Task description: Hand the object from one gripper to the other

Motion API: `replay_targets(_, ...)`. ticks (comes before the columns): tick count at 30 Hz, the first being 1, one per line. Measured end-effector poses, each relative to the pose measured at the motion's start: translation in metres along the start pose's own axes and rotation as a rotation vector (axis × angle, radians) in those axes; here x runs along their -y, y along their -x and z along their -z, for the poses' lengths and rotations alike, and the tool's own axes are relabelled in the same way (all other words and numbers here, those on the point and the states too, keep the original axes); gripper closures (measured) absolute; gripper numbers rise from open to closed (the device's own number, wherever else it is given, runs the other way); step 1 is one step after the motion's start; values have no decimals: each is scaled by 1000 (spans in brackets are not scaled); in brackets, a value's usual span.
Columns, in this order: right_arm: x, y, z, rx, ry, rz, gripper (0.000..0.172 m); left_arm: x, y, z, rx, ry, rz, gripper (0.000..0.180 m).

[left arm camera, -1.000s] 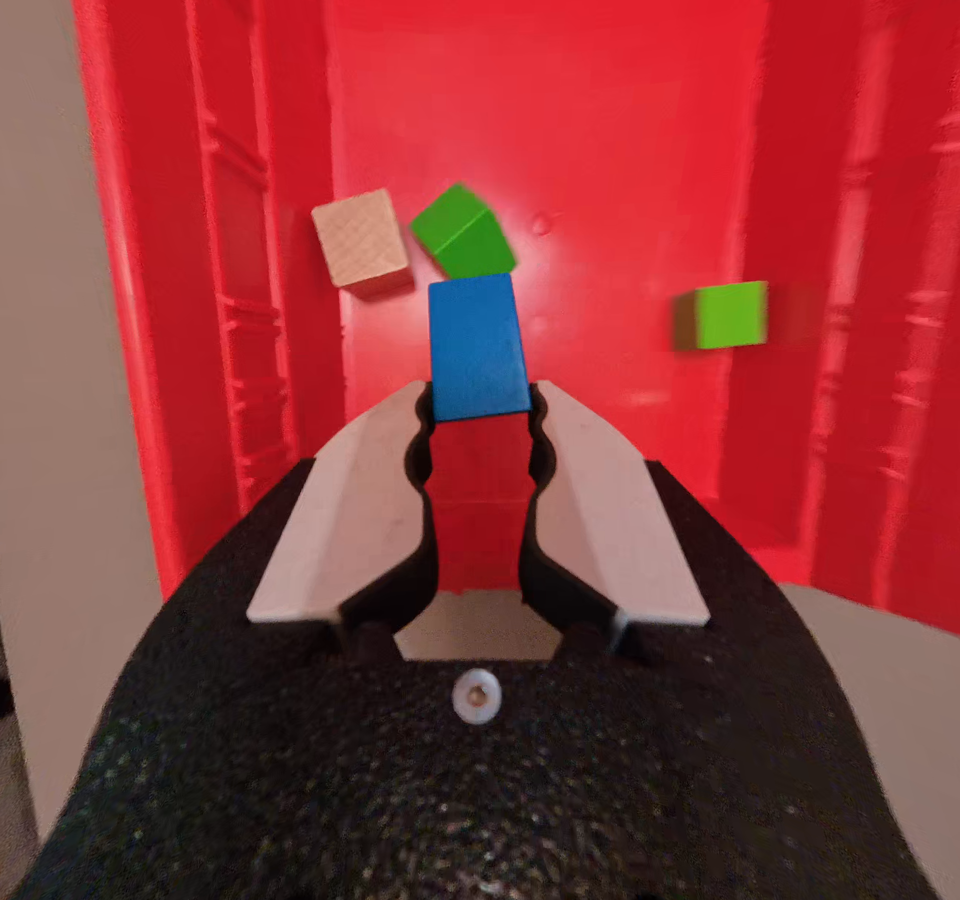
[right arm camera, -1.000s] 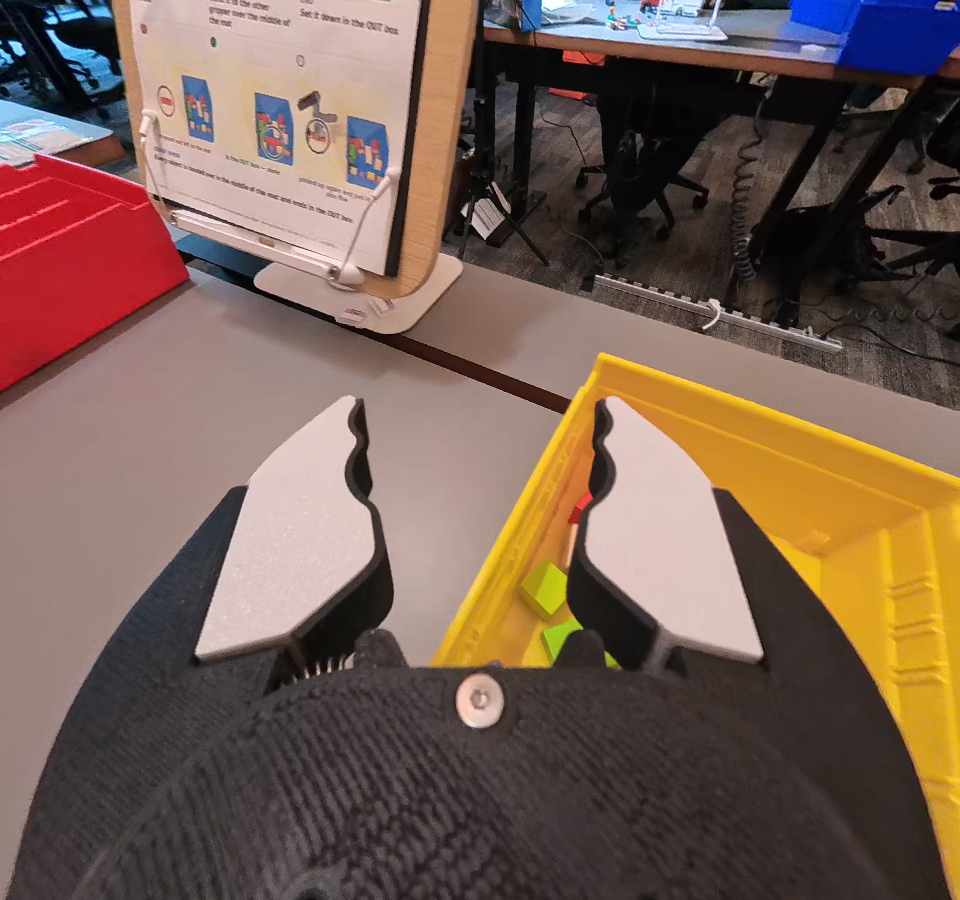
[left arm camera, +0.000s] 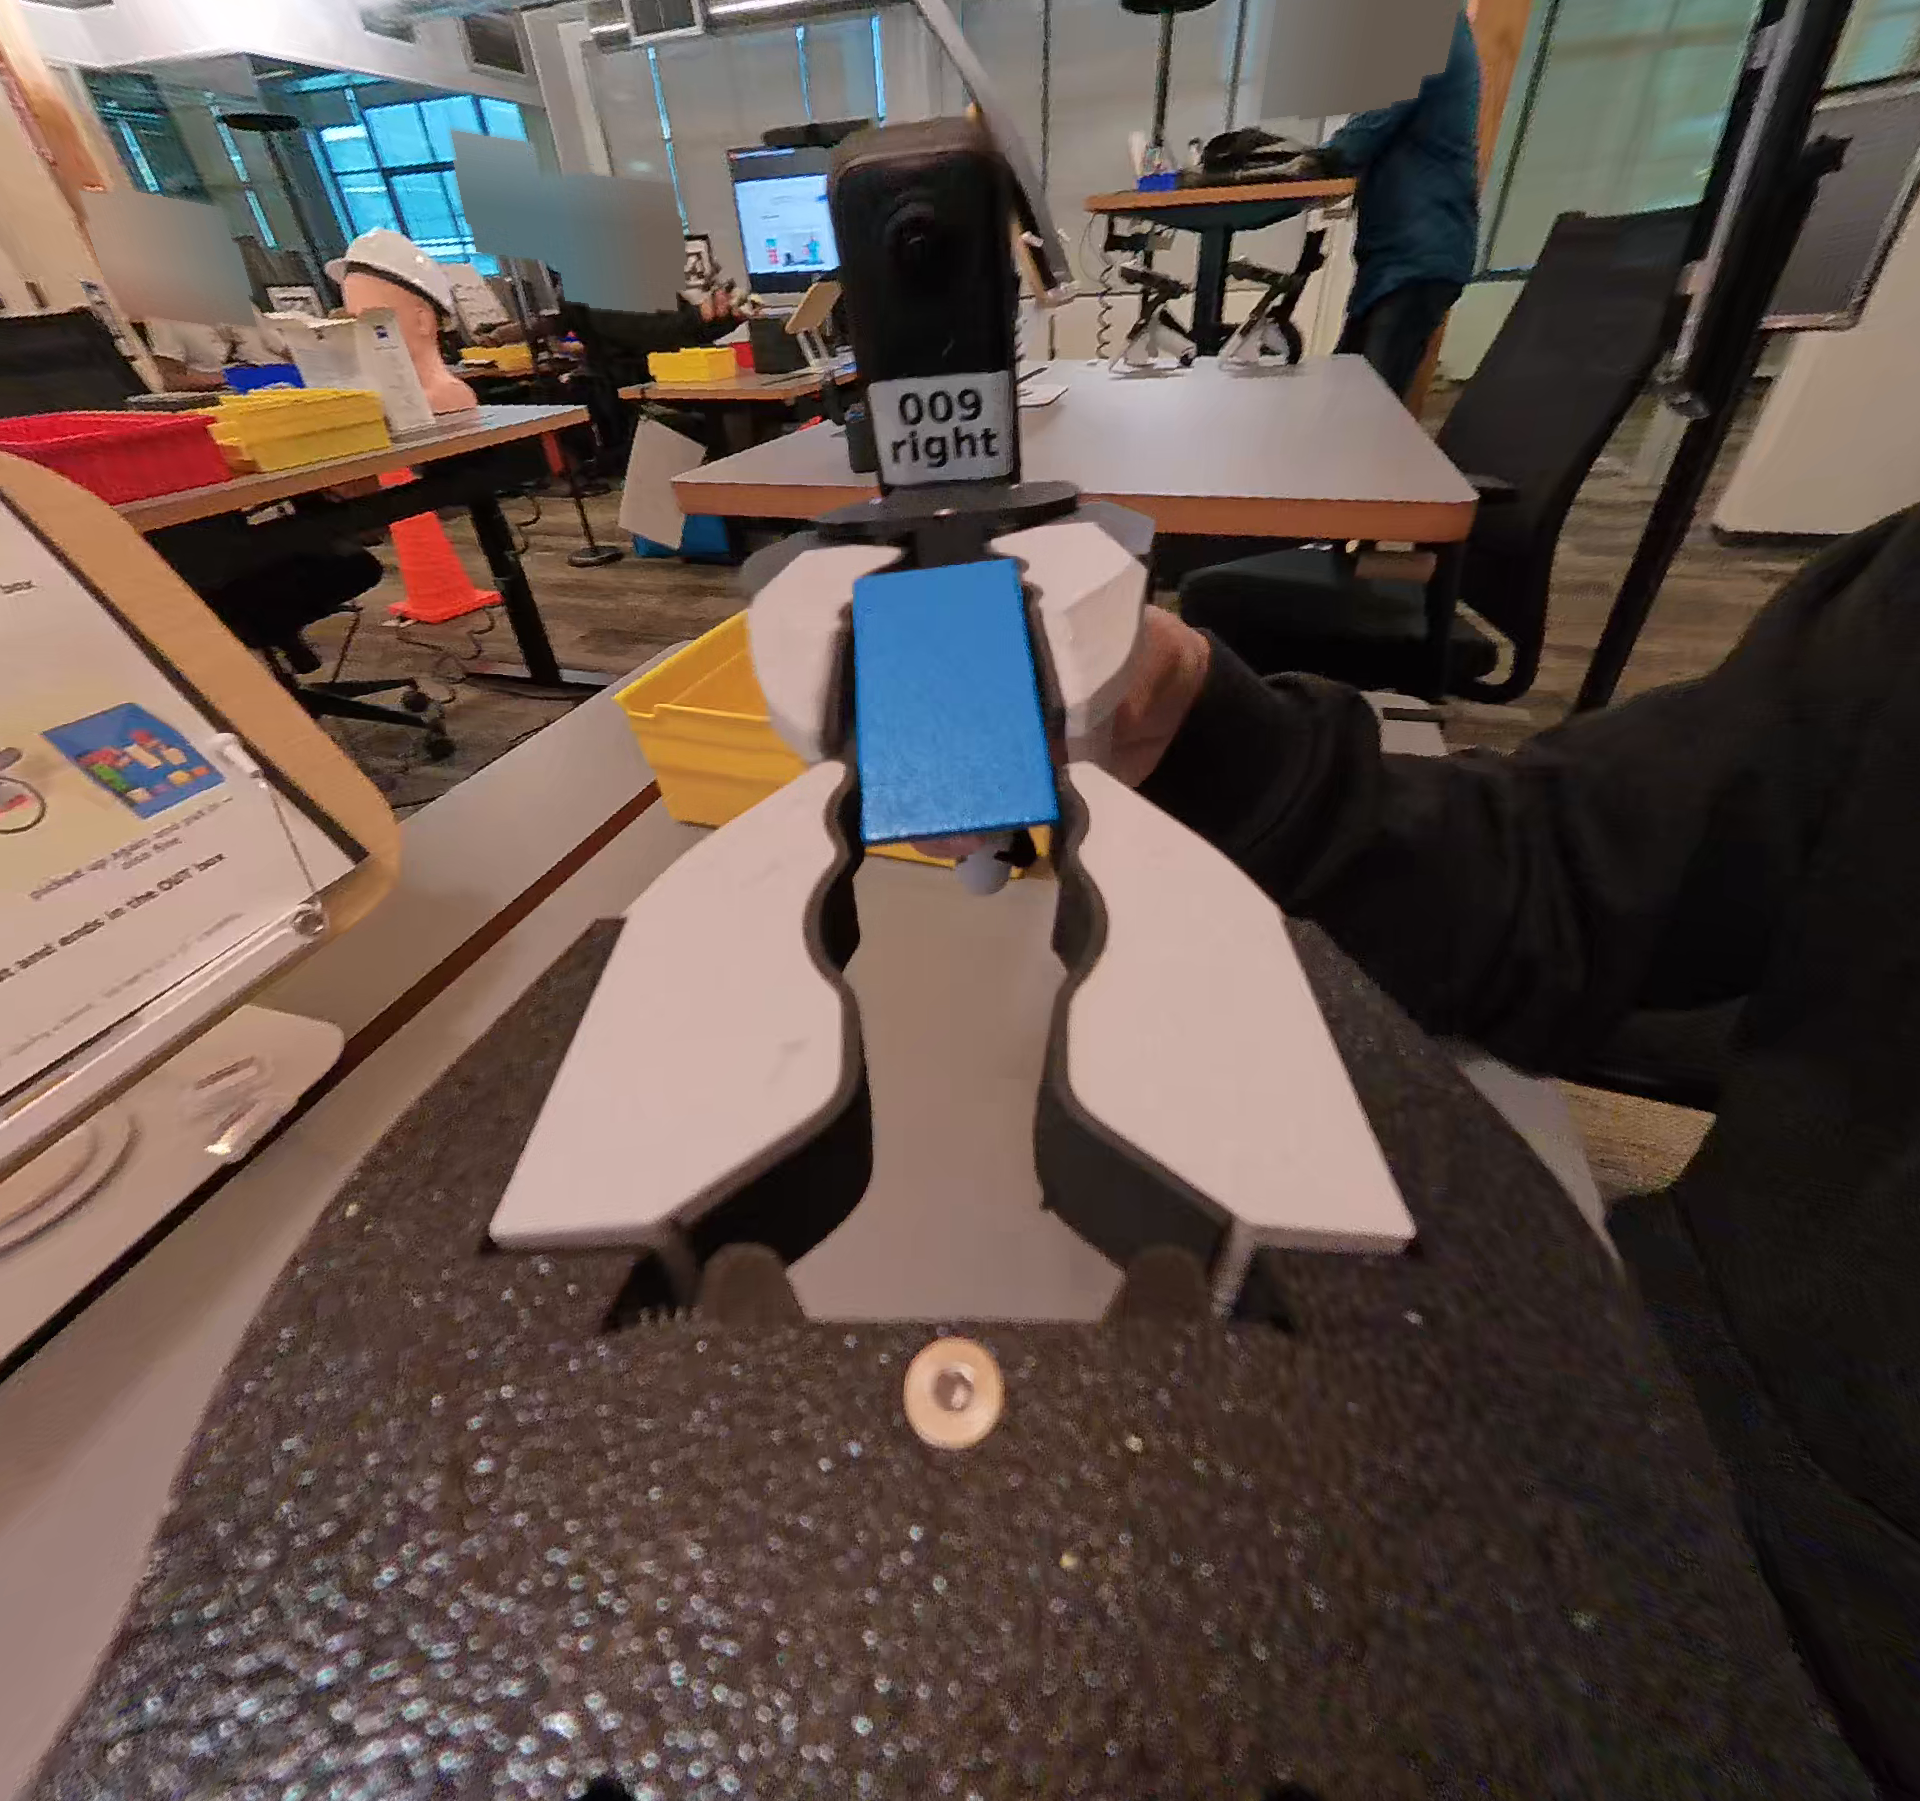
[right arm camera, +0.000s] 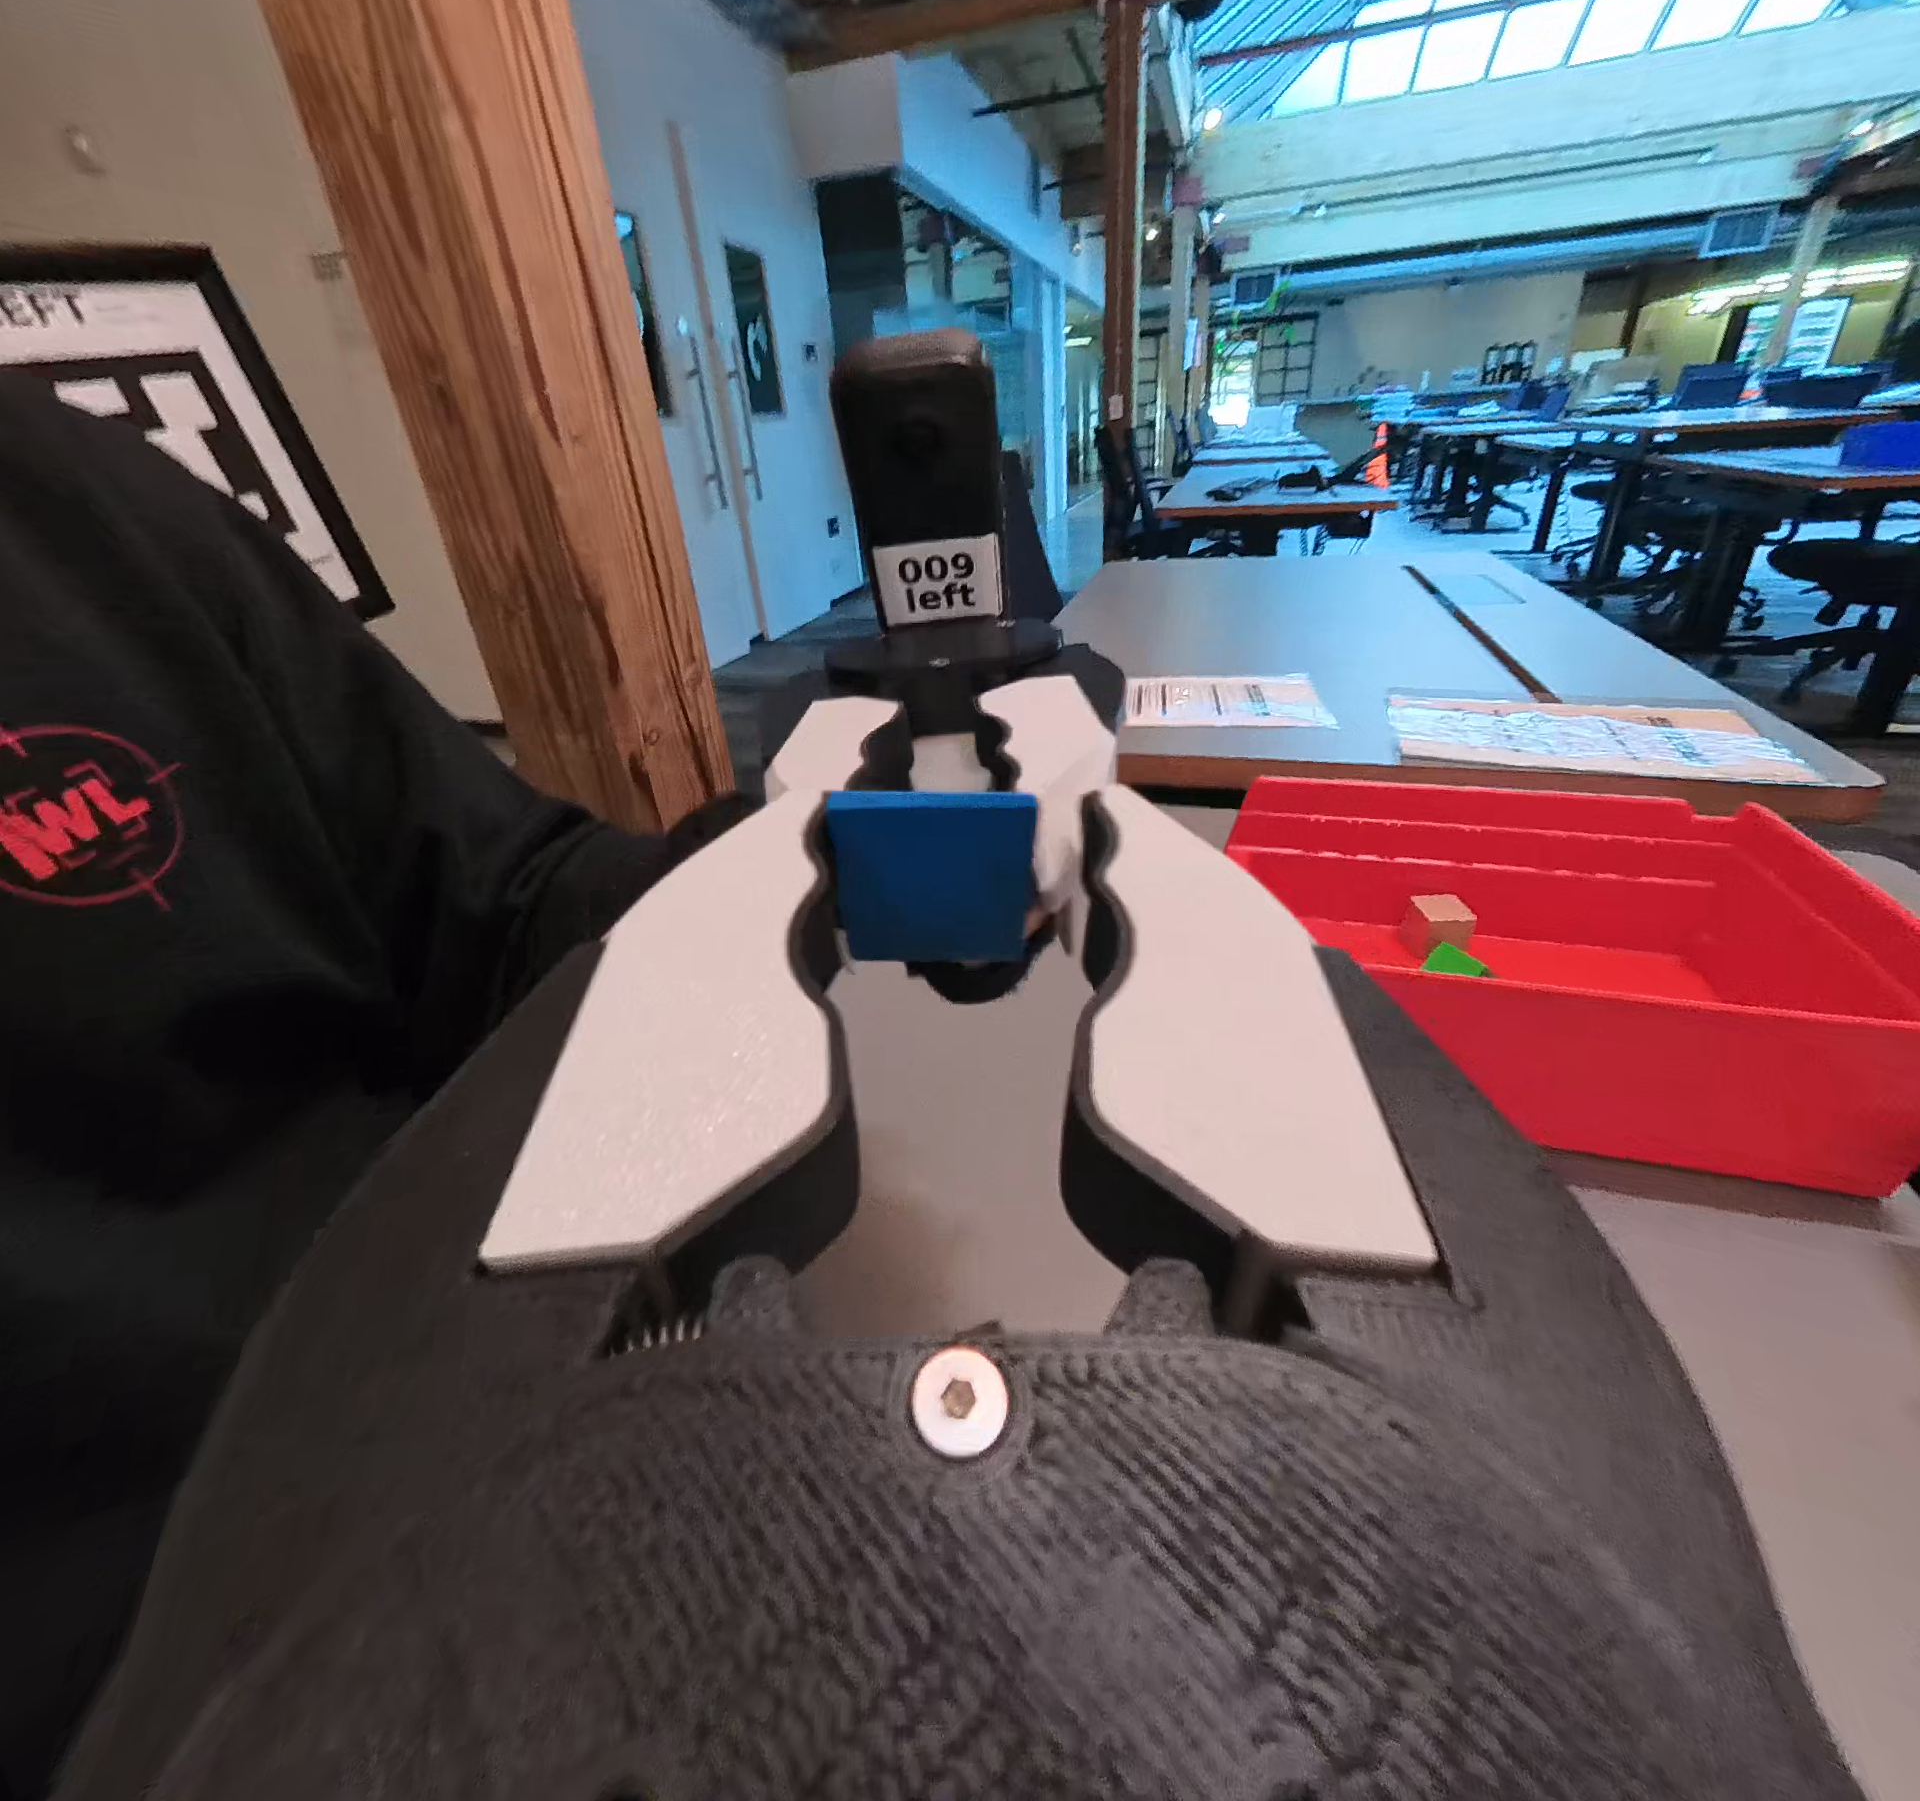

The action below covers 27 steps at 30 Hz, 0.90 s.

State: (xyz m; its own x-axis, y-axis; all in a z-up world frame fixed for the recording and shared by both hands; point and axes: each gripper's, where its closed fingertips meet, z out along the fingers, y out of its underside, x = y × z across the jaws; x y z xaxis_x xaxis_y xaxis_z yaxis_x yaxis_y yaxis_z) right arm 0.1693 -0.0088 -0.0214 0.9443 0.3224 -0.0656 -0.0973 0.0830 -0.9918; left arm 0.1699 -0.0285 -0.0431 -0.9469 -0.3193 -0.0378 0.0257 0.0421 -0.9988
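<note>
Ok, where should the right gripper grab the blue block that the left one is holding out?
Probably the free far end of the blue block. The left gripper clamps its near end, so the block juts straight out lengthwise. Come head-on from the opposite side, with the right gripper flanking the same two long side faces.

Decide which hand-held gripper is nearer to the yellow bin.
Right. The right hand-held gripper hangs close beside the yellow bin, just right of it in the left wrist view. The left hand-held gripper sits farther back, fingertips facing it.
</note>
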Motion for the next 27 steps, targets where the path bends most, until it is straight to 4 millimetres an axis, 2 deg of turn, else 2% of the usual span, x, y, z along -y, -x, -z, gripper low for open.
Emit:
replay_targets(1,-3,3,-1,14,20,15,137,-1,1,0,8,6,-5,147)
replay_targets(4,-4,3,-1,-1,44,21,137,0,1,0,8,-11,13,147)
replay_targets(7,-7,-6,2,-58,74,32,137,-7,11,-1,83,7,25,142)
replay_targets(9,-5,-17,13,-129,83,38,137,-11,16,0,125,21,30,133)
replay_targets(11,0,-34,39,-245,87,39,137,-17,19,3,161,47,28,133)
replay_targets(13,3,-65,90,-499,118,52,137,-26,22,7,187,76,35,135)
replay_targets(14,2,-80,124,-642,143,46,137,-30,23,9,195,90,48,135)
replay_targets(16,-4,-104,205,-963,179,10,137,-40,21,13,183,109,80,135)
replay_targets(19,-29,-112,329,-1390,267,-56,137,-52,23,17,188,114,137,141)
replay_targets(21,-50,-105,394,-1590,329,-108,137,-60,24,20,184,119,175,142)
replay_targets(23,-60,-98,444,-1763,316,-90,137,-65,23,22,175,116,210,143)
replay_targets(24,-67,-97,459,-1803,323,-79,137,-66,23,23,170,113,220,144)
replay_targets(27,-101,-100,479,-1804,438,-154,137,-73,25,26,178,132,239,145)
